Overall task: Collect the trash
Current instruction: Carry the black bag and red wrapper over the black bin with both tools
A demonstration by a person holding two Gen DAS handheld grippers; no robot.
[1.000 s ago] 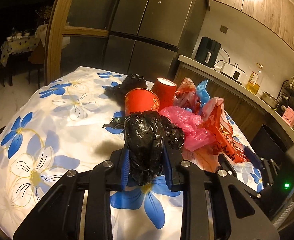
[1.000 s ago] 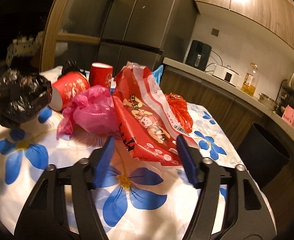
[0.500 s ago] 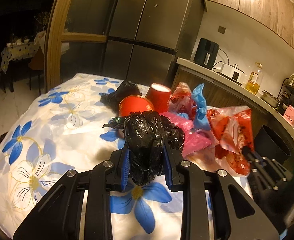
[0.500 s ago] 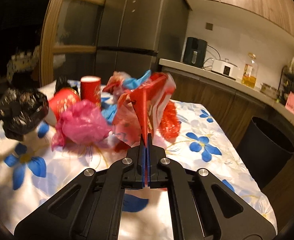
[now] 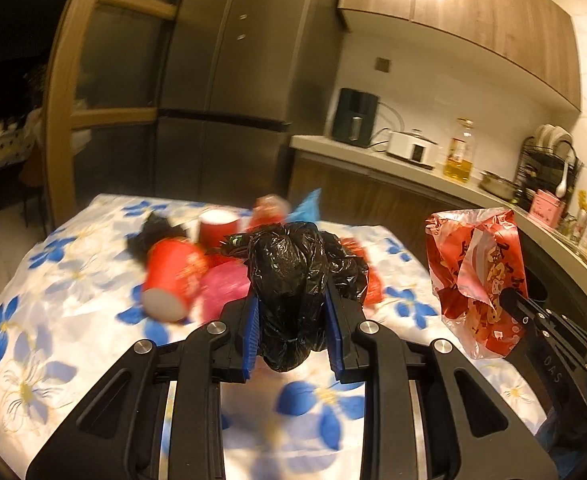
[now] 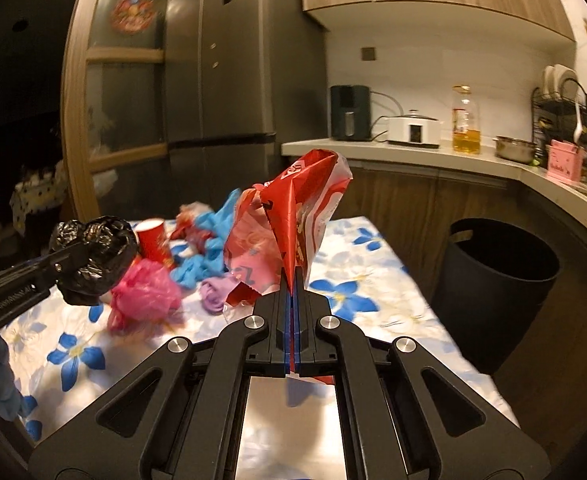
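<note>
Left camera: my left hand-held gripper [image 5: 291, 332] is clamped on a crumpled black bag [image 5: 293, 276], held above the flowered surface [image 5: 45, 320] with red cups [image 5: 171, 276] lying behind. Right camera: my right hand-held gripper [image 6: 292, 320] is pinched tight on a red wrapper [image 6: 293, 216], lifted off the surface, dark bin [image 6: 497, 280] just right.
</note>
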